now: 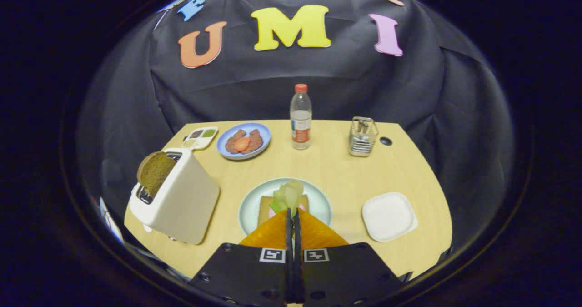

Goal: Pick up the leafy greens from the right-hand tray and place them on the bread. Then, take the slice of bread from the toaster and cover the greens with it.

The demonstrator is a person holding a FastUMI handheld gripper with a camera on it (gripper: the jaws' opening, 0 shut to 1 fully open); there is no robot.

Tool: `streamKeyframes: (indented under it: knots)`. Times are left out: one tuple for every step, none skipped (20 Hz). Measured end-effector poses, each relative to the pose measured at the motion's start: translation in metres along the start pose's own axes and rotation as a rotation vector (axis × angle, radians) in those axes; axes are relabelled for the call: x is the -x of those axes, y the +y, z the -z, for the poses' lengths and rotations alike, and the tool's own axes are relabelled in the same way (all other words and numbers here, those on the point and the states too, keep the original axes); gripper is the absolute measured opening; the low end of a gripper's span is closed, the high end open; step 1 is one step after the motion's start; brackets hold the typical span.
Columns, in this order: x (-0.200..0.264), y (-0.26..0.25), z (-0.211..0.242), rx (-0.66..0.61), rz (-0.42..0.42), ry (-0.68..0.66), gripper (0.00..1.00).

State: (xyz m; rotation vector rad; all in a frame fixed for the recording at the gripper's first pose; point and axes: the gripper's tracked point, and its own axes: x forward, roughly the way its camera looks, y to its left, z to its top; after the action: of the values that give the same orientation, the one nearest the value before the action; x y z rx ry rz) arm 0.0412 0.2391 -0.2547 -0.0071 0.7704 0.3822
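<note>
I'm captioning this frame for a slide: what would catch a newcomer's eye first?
The gripper is shut on the leafy greens, holding them over the bread on the pale green plate. Beside that plate stands the white toaster with a brown bread slice sticking out.

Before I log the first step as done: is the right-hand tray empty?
Empty. The white tray shows only its bare surface, and the greens hang pinched in the closed gripper over the bread.

gripper-mounted fisheye, looking forward, down over table [327,166]
</note>
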Motion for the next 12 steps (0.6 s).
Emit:
streamKeyframes:
  knots:
    - [-0.003,0.012,0.0,0.001,-0.012,0.009,0.0]
    - [-0.007,0.026,-0.001,0.0,-0.03,0.016,0.0]
    - [-0.013,0.037,-0.001,0.0,-0.045,0.025,0.0]
    - [-0.017,0.046,-0.001,0.003,-0.057,0.032,0.0]
    - [-0.024,0.049,-0.001,0.009,-0.057,0.037,0.0]
    - [-0.03,0.052,0.0,0.015,-0.055,0.046,0.0]
    - [-0.038,0.052,0.002,0.017,-0.053,0.061,0.0]
    - [-0.045,0.048,0.002,0.017,-0.045,0.068,0.0]
    - [-0.052,0.044,-0.001,0.015,-0.033,0.063,0.0]
    - [-0.06,0.04,-0.001,0.015,-0.024,0.066,0.0]
    - [-0.067,0.034,-0.001,0.014,-0.01,0.074,0.01]
    - [-0.073,0.025,-0.001,0.005,0.011,0.077,0.0]
